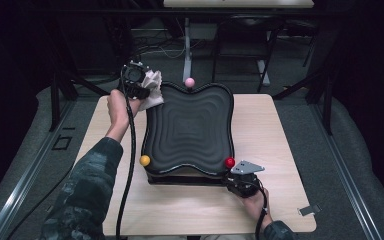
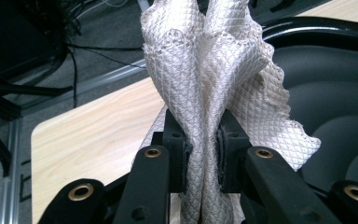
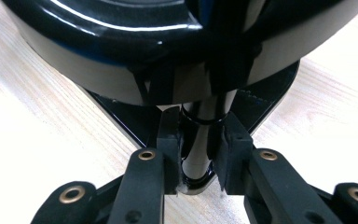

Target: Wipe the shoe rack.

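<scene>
A black tray [image 1: 189, 127] with a rippled, wavy surface stands on a low base in the middle of the wooden table [image 1: 275, 135]. My left gripper [image 1: 147, 89] is at the tray's far left corner, shut on a bunched white quilted cloth [image 1: 153, 92]. In the left gripper view the cloth [image 2: 205, 70] rises between the pads [image 2: 177, 144], beside the tray's rim [image 2: 317, 28]. My right gripper [image 1: 231, 176] is at the near right corner, below a red ball [image 1: 229, 162]. In the right gripper view it [image 3: 200, 151] is shut on a slim black and pale post [image 3: 199, 135] under the tray's edge [image 3: 121, 28].
A yellow ball [image 1: 144, 160] sits at the tray's near left corner and a pink ball [image 1: 190, 82] at its far edge. A small metal clip [image 1: 310, 209] lies near the table's right front corner. Dark frames, cables and a desk leg stand behind the table.
</scene>
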Motion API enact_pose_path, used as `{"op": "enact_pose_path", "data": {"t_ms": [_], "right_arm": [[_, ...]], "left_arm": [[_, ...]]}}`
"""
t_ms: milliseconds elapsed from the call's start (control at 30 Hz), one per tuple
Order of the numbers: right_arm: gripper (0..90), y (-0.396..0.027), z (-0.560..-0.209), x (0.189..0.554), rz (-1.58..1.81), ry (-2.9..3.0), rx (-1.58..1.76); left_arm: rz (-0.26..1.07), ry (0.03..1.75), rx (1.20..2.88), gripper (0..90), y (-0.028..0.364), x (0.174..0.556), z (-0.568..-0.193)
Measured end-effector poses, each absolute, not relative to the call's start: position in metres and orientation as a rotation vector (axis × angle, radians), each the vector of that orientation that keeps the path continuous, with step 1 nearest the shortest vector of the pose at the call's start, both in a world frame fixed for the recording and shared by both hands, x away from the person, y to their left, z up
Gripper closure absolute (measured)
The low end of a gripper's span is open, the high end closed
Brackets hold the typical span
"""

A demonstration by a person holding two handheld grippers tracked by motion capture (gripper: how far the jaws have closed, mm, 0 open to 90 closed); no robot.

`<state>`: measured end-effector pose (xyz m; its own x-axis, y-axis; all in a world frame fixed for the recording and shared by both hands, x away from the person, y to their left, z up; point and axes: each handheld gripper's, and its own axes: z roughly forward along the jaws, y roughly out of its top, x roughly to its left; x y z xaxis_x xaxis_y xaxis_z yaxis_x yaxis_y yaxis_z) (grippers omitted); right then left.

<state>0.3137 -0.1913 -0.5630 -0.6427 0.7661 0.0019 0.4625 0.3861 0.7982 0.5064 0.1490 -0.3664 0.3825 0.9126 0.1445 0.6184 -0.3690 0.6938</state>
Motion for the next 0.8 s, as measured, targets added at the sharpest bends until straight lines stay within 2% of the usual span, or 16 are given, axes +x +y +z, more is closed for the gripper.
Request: {"op": "enact_pose_path", "data": {"t_ms": [800], "right_arm": [[74.1,-0.191,-0.563,0.314,1.113,2.286,1.055]], "left_arm": [[0.721,1.255,2.142,78.0,0.159,0.472,-0.389]]}}
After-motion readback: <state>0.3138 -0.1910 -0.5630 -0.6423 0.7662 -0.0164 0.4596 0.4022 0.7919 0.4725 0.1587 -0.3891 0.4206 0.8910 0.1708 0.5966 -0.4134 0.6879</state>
